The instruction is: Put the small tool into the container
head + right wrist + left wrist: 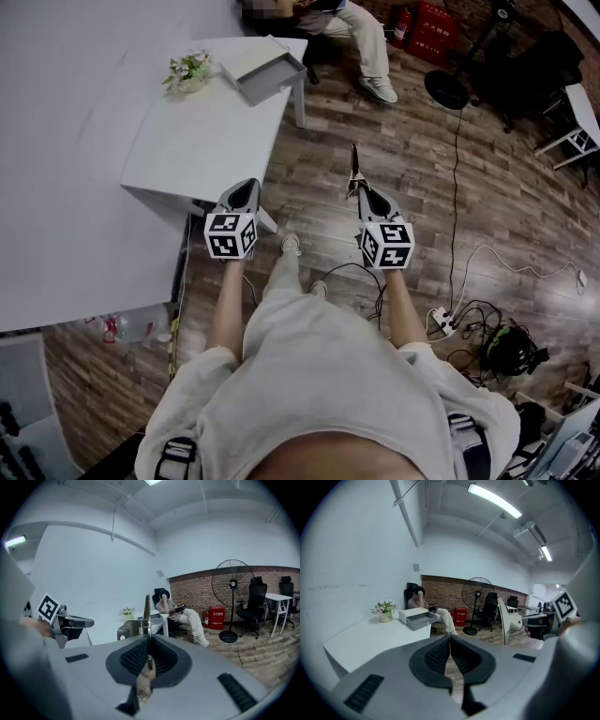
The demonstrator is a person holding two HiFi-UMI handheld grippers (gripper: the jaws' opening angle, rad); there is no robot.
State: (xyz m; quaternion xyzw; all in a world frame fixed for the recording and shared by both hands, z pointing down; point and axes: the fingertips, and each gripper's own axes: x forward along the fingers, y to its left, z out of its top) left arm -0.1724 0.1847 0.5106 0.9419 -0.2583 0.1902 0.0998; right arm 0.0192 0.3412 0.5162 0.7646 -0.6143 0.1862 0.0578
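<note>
My right gripper (360, 190) (148, 641) is shut on the small tool (354, 167) (146, 615), a thin pointed metal piece with a spring that sticks up out of the jaws. It hangs over the wooden floor, right of the white table (187, 141). The container (267, 67) (417, 618) (132, 631), a grey box with its drawer pulled open, stands on the table's far corner. My left gripper (247, 187) (450, 639) is shut with nothing in it, over the table's near corner.
A small pot of flowers (189, 72) stands left of the container. A seated person (361, 37) is beyond the table. A floor fan (445, 89), office chairs, a power strip (441, 322) and cables lie to the right.
</note>
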